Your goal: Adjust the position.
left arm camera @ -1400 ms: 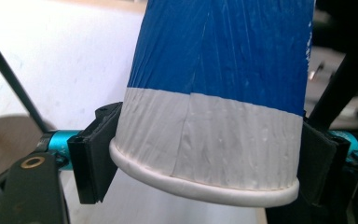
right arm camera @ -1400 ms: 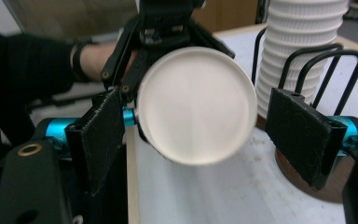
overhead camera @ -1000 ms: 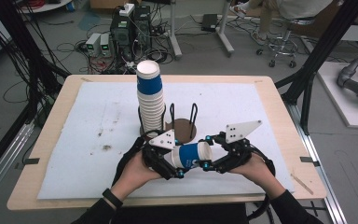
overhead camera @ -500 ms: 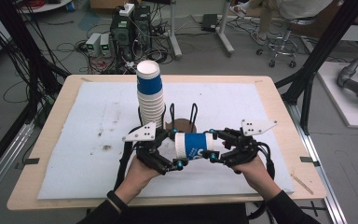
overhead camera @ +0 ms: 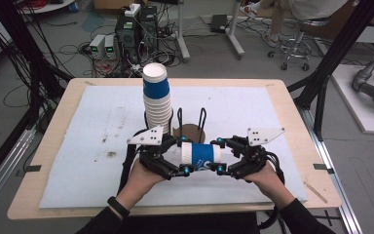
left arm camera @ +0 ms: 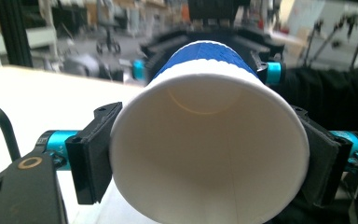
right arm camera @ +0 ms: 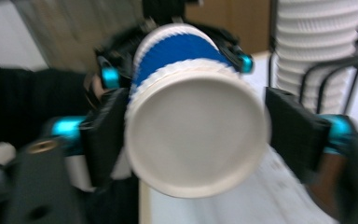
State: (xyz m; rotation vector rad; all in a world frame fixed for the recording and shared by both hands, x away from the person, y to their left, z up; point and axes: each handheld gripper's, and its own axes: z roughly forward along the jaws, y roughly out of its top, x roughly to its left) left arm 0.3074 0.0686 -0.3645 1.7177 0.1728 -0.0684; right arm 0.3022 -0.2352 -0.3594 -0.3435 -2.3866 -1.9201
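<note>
High view is showing a blue-and-white paper cup (overhead camera: 200, 155) lying sideways above the white mat (overhead camera: 87, 146), bridging the left gripper (overhead camera: 181, 157) and right gripper (overhead camera: 220, 156), with a tall cup stack (overhead camera: 157, 100) in a wire rack (overhead camera: 191, 119) standing just beyond both. Left gripper view is looking into the cup's open mouth, its jaws gripping the rim on both sides. Right gripper view, blurred, is facing the cup's closed white base; one jaw is touching it, the other standing apart, so its grip cannot be told; no writing is legible.

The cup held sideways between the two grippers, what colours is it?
The cup is white with a ribbed blue band around its middle, clearest in the high view.
</note>
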